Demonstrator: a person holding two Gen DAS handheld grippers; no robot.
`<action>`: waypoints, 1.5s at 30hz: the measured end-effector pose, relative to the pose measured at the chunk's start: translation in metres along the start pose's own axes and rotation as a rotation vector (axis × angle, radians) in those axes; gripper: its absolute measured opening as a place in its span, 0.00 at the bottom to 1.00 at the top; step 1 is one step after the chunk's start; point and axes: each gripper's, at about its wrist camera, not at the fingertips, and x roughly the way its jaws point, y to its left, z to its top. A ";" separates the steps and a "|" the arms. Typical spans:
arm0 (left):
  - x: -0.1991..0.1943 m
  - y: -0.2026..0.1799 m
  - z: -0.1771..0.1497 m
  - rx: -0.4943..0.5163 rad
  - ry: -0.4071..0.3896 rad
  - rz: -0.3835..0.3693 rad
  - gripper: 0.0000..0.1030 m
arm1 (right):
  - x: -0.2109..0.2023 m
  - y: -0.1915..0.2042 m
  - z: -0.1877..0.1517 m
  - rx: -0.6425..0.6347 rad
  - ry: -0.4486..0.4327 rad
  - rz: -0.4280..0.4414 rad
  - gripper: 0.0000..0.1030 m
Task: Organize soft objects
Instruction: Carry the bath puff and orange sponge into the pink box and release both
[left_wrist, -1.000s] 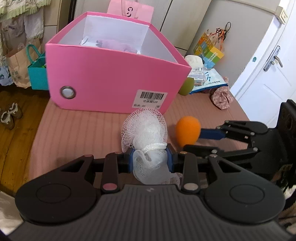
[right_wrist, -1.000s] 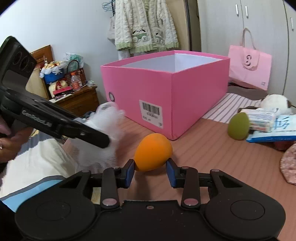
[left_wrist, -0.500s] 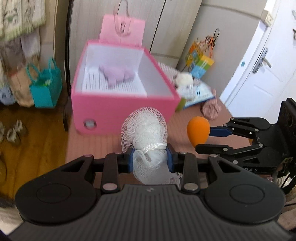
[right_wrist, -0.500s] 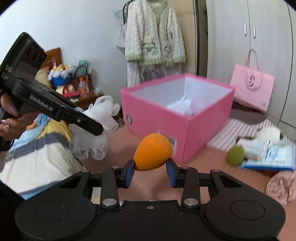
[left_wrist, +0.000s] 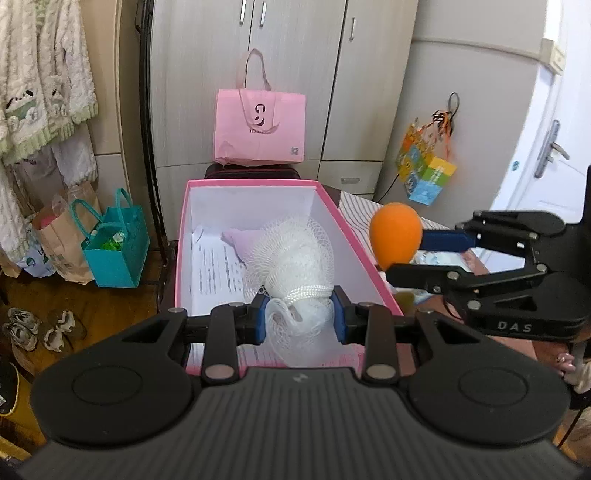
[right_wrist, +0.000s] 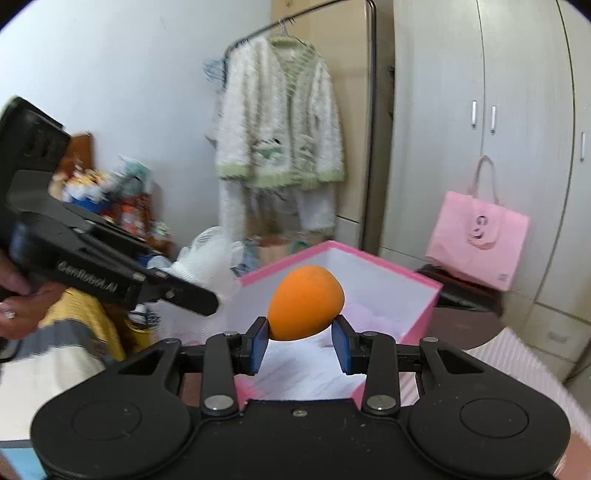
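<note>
White mesh bath pouf (left_wrist: 295, 266): pinched at its corded waist by the left gripper (left_wrist: 299, 319), jaws closed right down on the netting. It hangs above the open pink box (left_wrist: 354, 236), near end, with the frilly half ahead of the fingertips and the tail drooping below them. Looks near weightless, squashy and springy; netting can snag on a pad edge, so it may cling for a moment when let go. The cord knot is the firm spot and that's where it's held.

Orange egg-shaped sponge (right_wrist: 306, 302): in the right gripper (right_wrist: 300, 345), jaws partly open with the blue pads pressed on its narrow lower end. Light foam, will dent rather than slip, but the rounded taper could let it squirt forward if squeezed harder. From the left wrist view it sits outside the box's right wall; from its own camera the box mouth lies straight ahead and below.

Room: box interior mostly free, only a lilac soft item (left_wrist: 240, 238) and a printed sheet (left_wrist: 216, 273) on the floor. Walls are thin card, would push aside easily. The two grippers sit close side by side; my read is they should drop one at a time.
</note>
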 end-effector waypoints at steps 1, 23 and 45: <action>0.009 0.002 0.008 -0.004 0.011 0.000 0.31 | 0.010 -0.005 0.006 -0.019 0.010 -0.016 0.41; 0.181 0.040 0.083 0.045 0.165 0.187 0.32 | 0.183 -0.078 0.037 -0.160 0.390 -0.108 0.41; 0.095 0.020 0.072 0.094 0.028 0.156 0.56 | 0.095 -0.093 0.035 0.064 0.207 -0.078 0.45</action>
